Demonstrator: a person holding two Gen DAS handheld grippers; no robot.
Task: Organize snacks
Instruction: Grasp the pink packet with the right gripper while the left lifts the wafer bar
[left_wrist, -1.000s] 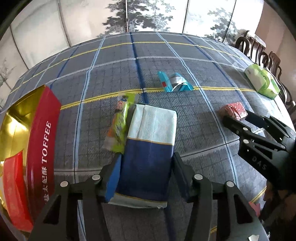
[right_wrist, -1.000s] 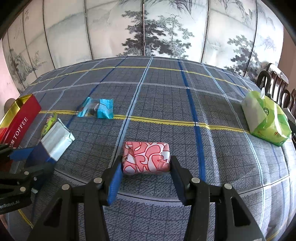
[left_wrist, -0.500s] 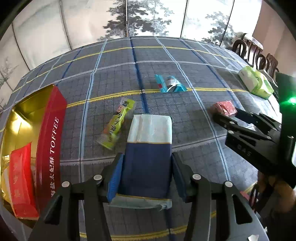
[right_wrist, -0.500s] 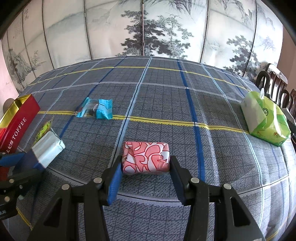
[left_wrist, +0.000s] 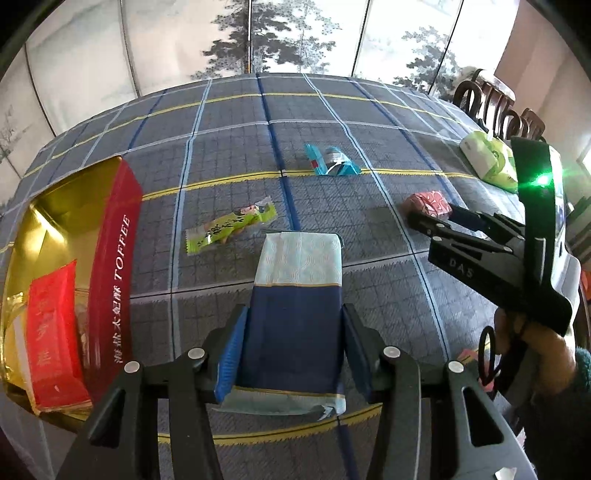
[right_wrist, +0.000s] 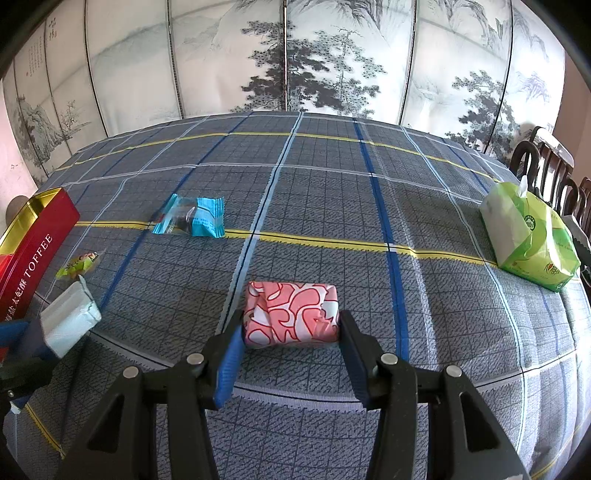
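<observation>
- The left gripper is closed on the blue-and-white packet, a pad pressing each long side; the packet's long axis runs straight forward between the fingers, and it looks lifted off the plaid tablecloth.
- The right gripper is clamped on the pink patterned packet, pads on its two short ends; its long axis lies across the fingers, and whether it is clear of the cloth I cannot tell.
- The red TOFFEE tin stands open to the left of the left gripper, close by, with a red packet already inside; from the right gripper it is well apart at far left, so the left hand is much the nearer; the likely next move is a swing leftward over the tin's near wall.
- Loose on the cloth ahead: a green snack bar just beyond the held packet; a teal wrapper farther on; a green tissue pack at far right.
</observation>
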